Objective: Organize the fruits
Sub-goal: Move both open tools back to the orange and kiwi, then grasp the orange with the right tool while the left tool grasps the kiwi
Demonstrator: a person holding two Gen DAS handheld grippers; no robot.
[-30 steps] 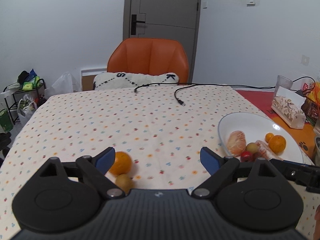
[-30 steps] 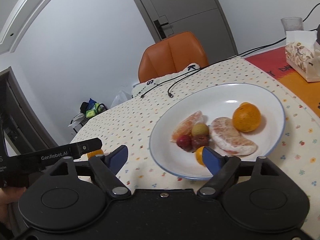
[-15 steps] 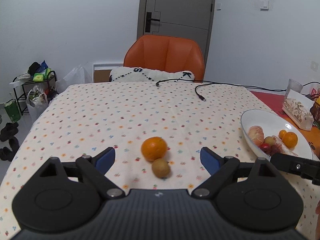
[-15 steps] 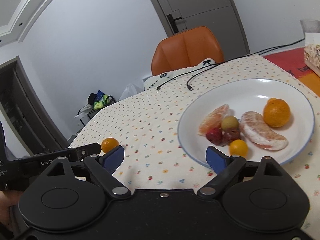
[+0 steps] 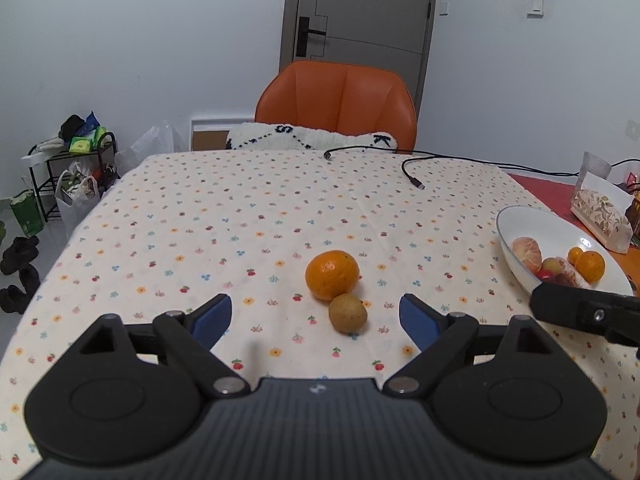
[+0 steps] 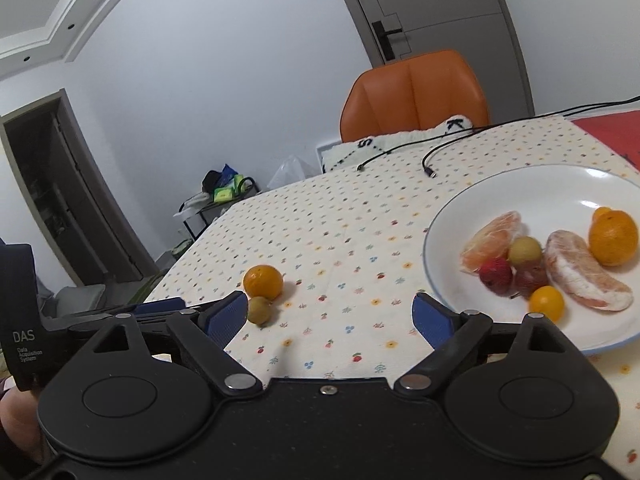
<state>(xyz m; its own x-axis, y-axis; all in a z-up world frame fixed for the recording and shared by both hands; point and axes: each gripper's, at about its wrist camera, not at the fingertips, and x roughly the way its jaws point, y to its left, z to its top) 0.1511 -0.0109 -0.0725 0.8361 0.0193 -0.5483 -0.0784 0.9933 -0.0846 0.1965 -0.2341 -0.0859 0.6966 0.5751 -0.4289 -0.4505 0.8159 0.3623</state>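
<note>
left wrist view: the left gripper [image 5: 316, 316] is hovering low over the desk [image 5: 200, 216] with its jaws spread wide and nothing in them.
loose fruit: an orange [image 5: 332, 275] and a small brownish fruit [image 5: 347, 313] are sitting right in front of the blue pads, touching each other, the small one nearer the camera.
plate: the white plate [image 5: 516, 216] is sitting off to the right, already holding citrus pieces and a few small fruits. the other tool's black body is poking in just in front of it.
right wrist view: the right gripper [image 6: 328, 316] is also gaping open and empty, pointing at bare cloth between the plate [image 6: 460, 208] and the two strays.
strays from here: the orange [image 6: 263, 281] and small brownish fruit [image 6: 260, 310] are lying off by the left pad, well apart from the plate.
step in hand: looks to me like the left side is lining up on one of the two leftovers, with most of the job already done.
doing it well: honestly i'd pick one fruit and centre the jaws on it. since they're touching, closing on both could squirt one sideways. the orange is round so it'll roll. i'd come down square, squeeze across its widest part, lift clear before swinging to the plate.
watch out: the other tool is crowding the plate's near edge, so i'd give it room.
</note>
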